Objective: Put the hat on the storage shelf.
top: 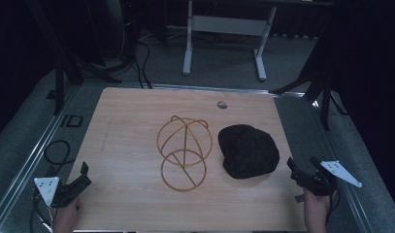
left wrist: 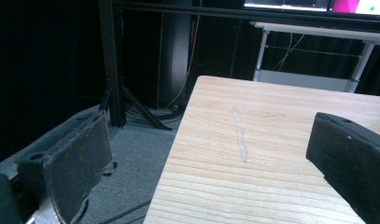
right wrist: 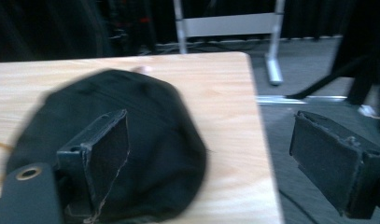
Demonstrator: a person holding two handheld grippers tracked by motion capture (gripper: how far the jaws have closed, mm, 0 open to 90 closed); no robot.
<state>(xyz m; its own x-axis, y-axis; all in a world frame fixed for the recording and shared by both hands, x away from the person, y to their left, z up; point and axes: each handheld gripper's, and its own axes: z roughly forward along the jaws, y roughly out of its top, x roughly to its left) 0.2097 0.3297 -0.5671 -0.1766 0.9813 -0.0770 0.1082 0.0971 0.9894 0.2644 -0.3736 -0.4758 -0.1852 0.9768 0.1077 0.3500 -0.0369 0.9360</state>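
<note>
Item: black cap (top: 248, 150), soft and dome-shaped, lying on the desk (top: 137, 111) at about 3 o'clock of the wire stand (top: 184, 151), just beside it but apart.

Wire stand: golden-brown rings joined into a rounded frame, lying near the desk's middle, its long axis running roughly 12 to 6 o'clock in the high view.

Right gripper (top: 309, 175): off the desk's right edge, jaws wide apart, nothing between them. The cap lies at about 10 o'clock from these jaws, near; this hand is by far the nearer one, so the reach judged next is up and to the left across the desk edge.

Left gripper (top: 71, 183): at the desk's near left corner, jaws wide apart and empty, well apart from both the cap and the stand.

View notes: the right gripper view places the cap (right wrist: 122, 140) behind its left jaw, the right jaw hanging over the floor (right wrist: 313, 93). The left gripper view gives bare wood (left wrist: 271, 140) with a faint pale streak. The high view supplies the layout of cap and stand together.
</note>
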